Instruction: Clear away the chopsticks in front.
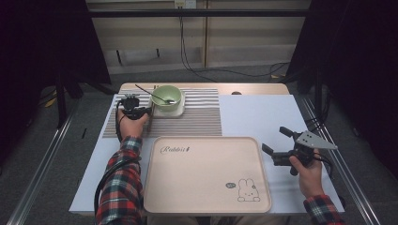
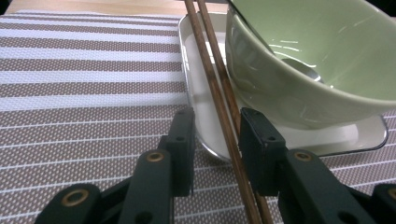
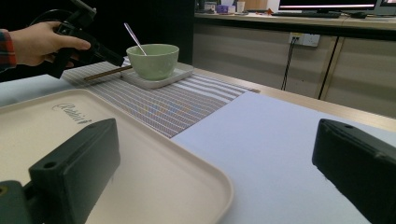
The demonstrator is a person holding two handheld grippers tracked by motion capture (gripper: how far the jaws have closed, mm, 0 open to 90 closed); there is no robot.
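Left gripper [image 2: 215, 135]: jaws narrowed around pair of brown wooden chopsticks [image 2: 219, 93]; right jaw against sticks, gap on left side, so no firm clench visible. Chopsticks lie across rim of white square plate [image 2: 201, 107], ends on brown-and-white striped woven placemat [image 2: 84, 79], at 9 o'clock of pale green ceramic bowl [image 1: 167, 97]. Metal spoon [image 1: 157, 96] rests in bowl. Right gripper [image 1: 277, 143]: jaws spread wide, holding nothing, at 3 o'clock of beige rabbit-print plastic tray [image 1: 206, 173].
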